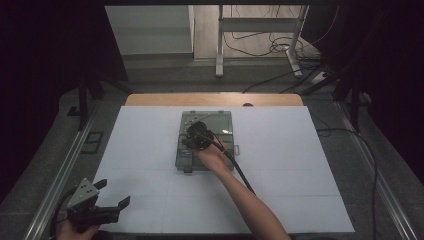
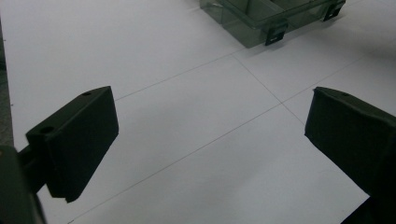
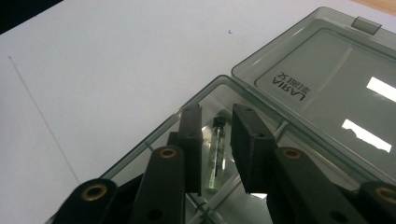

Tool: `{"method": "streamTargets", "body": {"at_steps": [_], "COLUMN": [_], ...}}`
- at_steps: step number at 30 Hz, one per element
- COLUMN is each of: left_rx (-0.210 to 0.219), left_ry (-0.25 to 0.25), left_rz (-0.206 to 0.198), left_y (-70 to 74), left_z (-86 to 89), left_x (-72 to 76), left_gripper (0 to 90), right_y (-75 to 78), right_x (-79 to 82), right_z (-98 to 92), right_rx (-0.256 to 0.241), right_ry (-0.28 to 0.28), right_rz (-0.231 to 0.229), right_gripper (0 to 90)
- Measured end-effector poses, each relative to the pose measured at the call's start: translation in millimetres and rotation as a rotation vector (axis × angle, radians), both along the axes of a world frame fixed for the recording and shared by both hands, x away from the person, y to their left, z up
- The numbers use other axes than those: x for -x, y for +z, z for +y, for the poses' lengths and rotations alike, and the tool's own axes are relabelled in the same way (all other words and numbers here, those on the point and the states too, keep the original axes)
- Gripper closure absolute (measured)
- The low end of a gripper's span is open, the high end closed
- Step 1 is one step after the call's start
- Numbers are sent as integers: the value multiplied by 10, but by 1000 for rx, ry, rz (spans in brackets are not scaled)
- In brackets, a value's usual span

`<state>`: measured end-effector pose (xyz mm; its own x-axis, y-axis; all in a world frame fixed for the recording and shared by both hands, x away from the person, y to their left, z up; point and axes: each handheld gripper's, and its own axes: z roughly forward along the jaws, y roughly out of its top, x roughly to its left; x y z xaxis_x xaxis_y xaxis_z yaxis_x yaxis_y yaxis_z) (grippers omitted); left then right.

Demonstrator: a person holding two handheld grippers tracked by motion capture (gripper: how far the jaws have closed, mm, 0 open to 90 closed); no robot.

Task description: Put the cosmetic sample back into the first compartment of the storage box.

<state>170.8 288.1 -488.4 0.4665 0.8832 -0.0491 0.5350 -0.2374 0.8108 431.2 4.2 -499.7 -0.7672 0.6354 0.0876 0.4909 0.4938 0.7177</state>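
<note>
Right gripper view showed the right gripper [image 3: 215,140] parted around 1 small vial [image 3: 215,156] inside the open plastic box [image 3: 299,70]; jaws were best closed gently; the left gripper [image 1: 102,197] was held released, near-left.

a white sheet [image 1: 150,150] covers the wooden table [image 1: 150,99]; cables [image 1: 260,47] lie on the floor beyond.

Small glass vial [image 3: 216,156] lies inside the open smoky-clear compartment box [image 3: 299,93].
</note>
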Motion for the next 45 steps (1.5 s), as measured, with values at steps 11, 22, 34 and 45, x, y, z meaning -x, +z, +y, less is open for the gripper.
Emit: {"method": "streamTargets", "body": {"at_steps": [11,22,34,45], "left_rx": [1,-2,-2,8], "left_ry": [0,1,1,-9], "left_rz": [4,4,4,-1], "left_y": [0,1,0,0], "left_z": [-1,-3,-6,3], "left_x": [-2,-3,-3,-1], "left_gripper": [34,35,36,37], "right_y": [68,171,226,217], "right_x": [73,186,328,433], "right_z": [-37,-122,-248,-387], "right_rx": [18,12,-10,-4], "right_ry": [47,77,101,137], "right_rz": [6,16,29,40], "right_gripper": [637,561,474,393]}}
